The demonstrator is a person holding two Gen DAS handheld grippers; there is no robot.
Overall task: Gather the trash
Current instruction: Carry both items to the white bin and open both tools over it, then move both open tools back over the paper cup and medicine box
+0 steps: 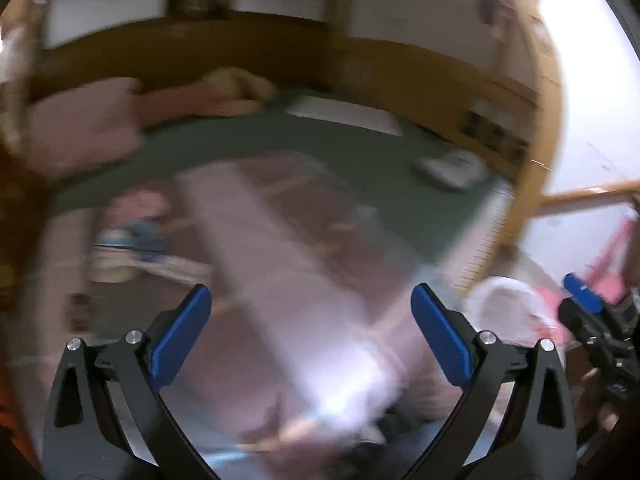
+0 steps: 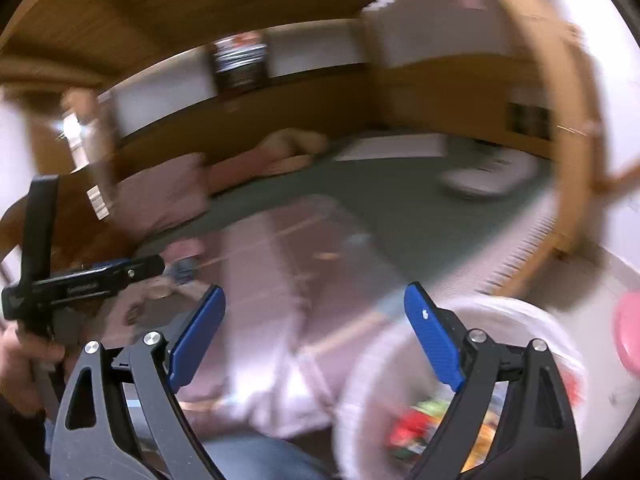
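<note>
Both views are motion-blurred. My left gripper (image 1: 311, 314) is open and empty above a pinkish blanket (image 1: 288, 280) on a bed. My right gripper (image 2: 315, 314) is open and empty too, over the same blanket (image 2: 272, 304). A white bin (image 2: 368, 368) with colourful trash (image 2: 412, 428) inside sits at the lower right, just under my right finger. It also shows in the left wrist view (image 1: 508, 304). A blurred cup-like item (image 1: 112, 256) lies on the bed at the left. The left gripper shows in the right wrist view (image 2: 92, 276) at the left edge.
A green sheet (image 1: 360, 152) covers the bed, with pink pillows (image 1: 84, 124) and a tan soft toy (image 1: 236, 84) at its head. A white device (image 1: 452, 168) lies at the far right of the bed. A wooden bed frame (image 1: 536, 140) rings it.
</note>
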